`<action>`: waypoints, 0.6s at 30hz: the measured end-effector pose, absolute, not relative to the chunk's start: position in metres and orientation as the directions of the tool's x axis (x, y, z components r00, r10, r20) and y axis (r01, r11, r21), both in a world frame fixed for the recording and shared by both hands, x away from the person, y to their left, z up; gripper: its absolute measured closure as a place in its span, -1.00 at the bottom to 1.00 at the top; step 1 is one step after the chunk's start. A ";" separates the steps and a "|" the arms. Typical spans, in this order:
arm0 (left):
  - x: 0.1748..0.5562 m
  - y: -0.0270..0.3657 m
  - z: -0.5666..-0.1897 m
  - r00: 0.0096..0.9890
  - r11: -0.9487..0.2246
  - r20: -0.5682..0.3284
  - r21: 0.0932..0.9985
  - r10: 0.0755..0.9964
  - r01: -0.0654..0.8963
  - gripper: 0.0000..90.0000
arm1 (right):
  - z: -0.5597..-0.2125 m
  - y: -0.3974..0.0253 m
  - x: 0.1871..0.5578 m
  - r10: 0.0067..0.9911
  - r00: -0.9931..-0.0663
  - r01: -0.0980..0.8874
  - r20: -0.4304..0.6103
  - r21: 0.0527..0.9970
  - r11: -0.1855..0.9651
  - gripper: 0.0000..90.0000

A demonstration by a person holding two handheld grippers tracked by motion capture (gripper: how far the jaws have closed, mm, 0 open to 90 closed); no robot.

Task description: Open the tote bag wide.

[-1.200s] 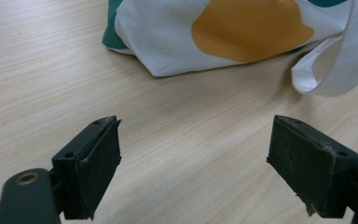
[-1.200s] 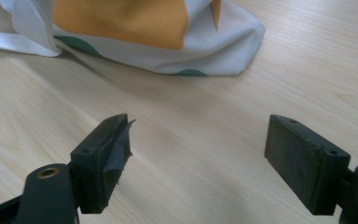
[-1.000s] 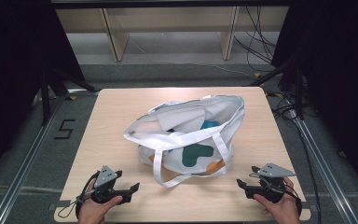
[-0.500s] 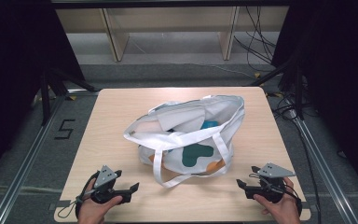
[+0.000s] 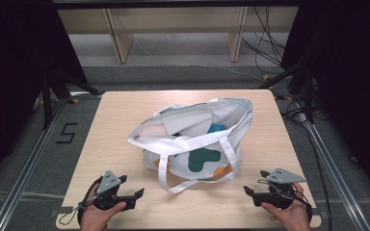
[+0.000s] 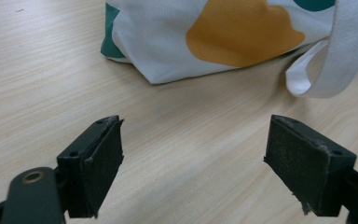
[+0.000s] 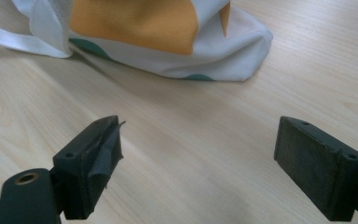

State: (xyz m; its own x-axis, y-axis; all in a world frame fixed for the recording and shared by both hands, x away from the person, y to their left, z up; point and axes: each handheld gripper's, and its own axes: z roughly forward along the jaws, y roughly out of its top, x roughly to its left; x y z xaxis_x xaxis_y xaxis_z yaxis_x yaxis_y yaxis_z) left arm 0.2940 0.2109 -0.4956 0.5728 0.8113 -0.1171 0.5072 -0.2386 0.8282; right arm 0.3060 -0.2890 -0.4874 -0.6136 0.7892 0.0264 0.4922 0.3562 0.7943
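A white tote bag [image 5: 197, 142] with teal and orange patches lies slumped mid-counter [image 5: 115, 125], mouth gaping, one strap [image 5: 166, 175] looping toward the near edge. The left hand-held gripper [image 5: 137, 193] and right hand-held gripper [image 5: 247, 191] sit near that edge, jaws apart and empty. This looks like the approach step; next, each must reach in for the bag's rim or strap.

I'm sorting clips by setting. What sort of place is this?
Probably a lab or recording workspace, not a home: a bare wooden table on a metal-railed floor frame, loose cables behind, and one tote bag set out.
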 end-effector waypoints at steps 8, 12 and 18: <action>0.295 0.210 -0.489 0.587 -0.236 -0.128 0.831 0.800 0.503 -0.58 | -0.482 -0.288 0.309 0.782 -0.622 0.480 0.032 0.805 0.348 -0.59; 0.295 0.208 -0.483 0.593 -0.229 -0.134 0.837 0.794 0.497 -0.57 | -0.475 -0.289 0.311 0.785 -0.619 0.474 0.031 0.811 0.342 -0.52; 0.296 0.206 -0.473 0.605 -0.216 -0.136 0.854 0.785 0.473 -0.54 | -0.463 -0.291 0.311 0.797 -0.603 0.471 0.039 0.824 0.316 -0.33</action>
State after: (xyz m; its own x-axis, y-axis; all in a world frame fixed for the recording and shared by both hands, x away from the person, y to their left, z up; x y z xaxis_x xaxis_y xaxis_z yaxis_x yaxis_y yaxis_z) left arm 0.2955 0.2064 -0.4729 0.6049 0.7845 -0.1362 0.4727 -0.2162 0.8543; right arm 0.3113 -0.2912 -0.4635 -0.6027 0.7970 0.0391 0.4706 0.3155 0.8240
